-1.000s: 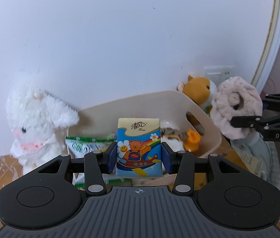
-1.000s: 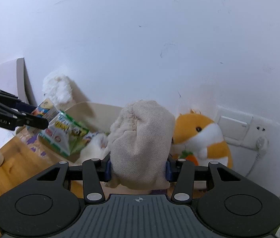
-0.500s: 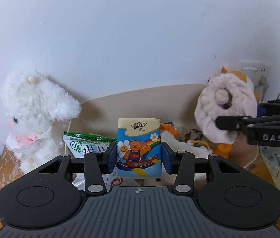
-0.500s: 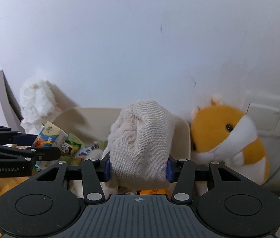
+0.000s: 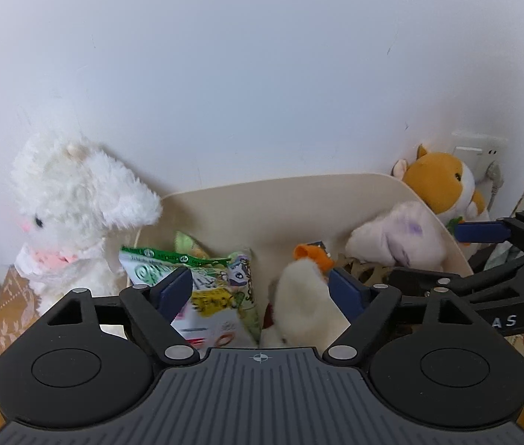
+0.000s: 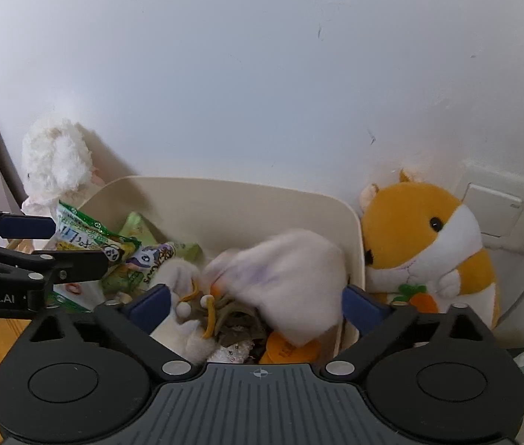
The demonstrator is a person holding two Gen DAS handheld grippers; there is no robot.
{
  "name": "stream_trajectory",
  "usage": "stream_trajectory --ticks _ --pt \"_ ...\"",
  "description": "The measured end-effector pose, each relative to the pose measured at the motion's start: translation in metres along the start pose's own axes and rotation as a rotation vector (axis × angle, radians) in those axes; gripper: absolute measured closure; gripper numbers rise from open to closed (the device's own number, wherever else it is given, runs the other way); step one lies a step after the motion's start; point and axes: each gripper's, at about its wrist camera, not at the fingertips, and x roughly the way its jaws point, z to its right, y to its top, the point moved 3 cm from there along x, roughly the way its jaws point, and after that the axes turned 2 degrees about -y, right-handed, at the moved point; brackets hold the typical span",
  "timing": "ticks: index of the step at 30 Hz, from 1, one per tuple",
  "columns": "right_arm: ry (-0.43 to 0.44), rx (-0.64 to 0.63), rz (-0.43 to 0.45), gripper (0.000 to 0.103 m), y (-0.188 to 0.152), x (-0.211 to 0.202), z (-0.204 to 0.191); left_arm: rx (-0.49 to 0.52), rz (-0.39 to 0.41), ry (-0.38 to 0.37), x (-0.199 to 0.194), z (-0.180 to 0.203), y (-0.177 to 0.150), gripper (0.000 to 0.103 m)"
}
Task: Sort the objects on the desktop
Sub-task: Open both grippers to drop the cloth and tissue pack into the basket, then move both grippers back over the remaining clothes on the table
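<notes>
Hovering over the cream bin (image 5: 299, 200), both grippers with jaws spread wide and nothing between the pads. Left gripper (image 5: 260, 289) sits above the bin's left half: under it the green snack packets (image 5: 202, 278), and just right of them a white plush (image 5: 306, 296) with an orange bit on top. Right gripper (image 6: 256, 302) sits above the bin's right half, and the pale beige plush (image 6: 288, 278) lies directly ahead of its jaws, blurred, resting on the clutter of cords and small items against the bin's right wall; from the left wrist view the same plush (image 5: 395, 237) shows at the bin's right rim, right beside the right gripper's blue pad. I can't find any tissue-style pack in either view, so I can't tell what, if anything, lies under the snack packets. Key relation: everything in reach is already inside the bin, below and forward of both jaws, so my read is the next move is a pull-back up and away from the bin, not a grasp. Outside the bin: white lamb plush (image 5: 76, 215) touching its left wall, orange hamster plush (image 6: 429, 244) just beside its right wall. Right gripper is nearer the hamster, left nearer the lamb, if those are next. Risk: a finger snagging the cords on the way out.
</notes>
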Motion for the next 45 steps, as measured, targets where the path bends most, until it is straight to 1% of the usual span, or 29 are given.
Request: stream_trajectory --ticks 5,8,11,13,18,24,28,32,34,41,45 --pt "-0.002 -0.007 0.01 0.0 0.004 -0.013 -0.002 -0.009 0.001 -0.005 -0.016 -0.008 -0.007 0.021" --pt "0.001 -0.017 0.017 0.0 -0.002 -0.025 -0.003 -0.012 -0.003 -0.007 -0.029 -0.012 -0.017 0.02" --pt "0.003 -0.011 0.021 0.0 -0.009 -0.037 -0.004 -0.005 -0.012 -0.012 -0.027 -0.01 -0.023 0.02" --pt "0.004 -0.003 0.021 0.0 -0.015 -0.044 -0.004 0.004 -0.021 -0.013 -0.034 -0.014 -0.029 0.02" --pt "0.013 0.036 0.009 0.0 -0.041 -0.06 -0.002 0.018 -0.05 -0.031 -0.05 -0.025 -0.048 0.02" --pt "0.017 0.056 -0.036 0.0 -0.078 -0.073 -0.001 0.058 -0.094 -0.055 -0.063 -0.029 -0.077 0.02" --pt "0.007 0.05 -0.07 0.0 -0.103 -0.078 -0.002 0.129 -0.135 -0.09 -0.066 -0.026 -0.104 0.02" --pt "0.008 0.008 -0.106 0.0 -0.125 -0.081 -0.007 0.212 -0.218 -0.148 -0.065 -0.023 -0.129 0.02" --pt "0.011 -0.017 -0.126 0.0 -0.135 -0.082 -0.011 0.244 -0.259 -0.166 -0.063 -0.022 -0.139 0.02" --pt "0.032 -0.088 -0.179 0.0 -0.159 -0.082 -0.023 0.356 -0.329 -0.181 -0.055 -0.016 -0.166 0.02" --pt "0.043 -0.155 -0.202 0.0 -0.167 -0.078 -0.034 0.399 -0.379 -0.193 -0.045 -0.013 -0.18 0.02"
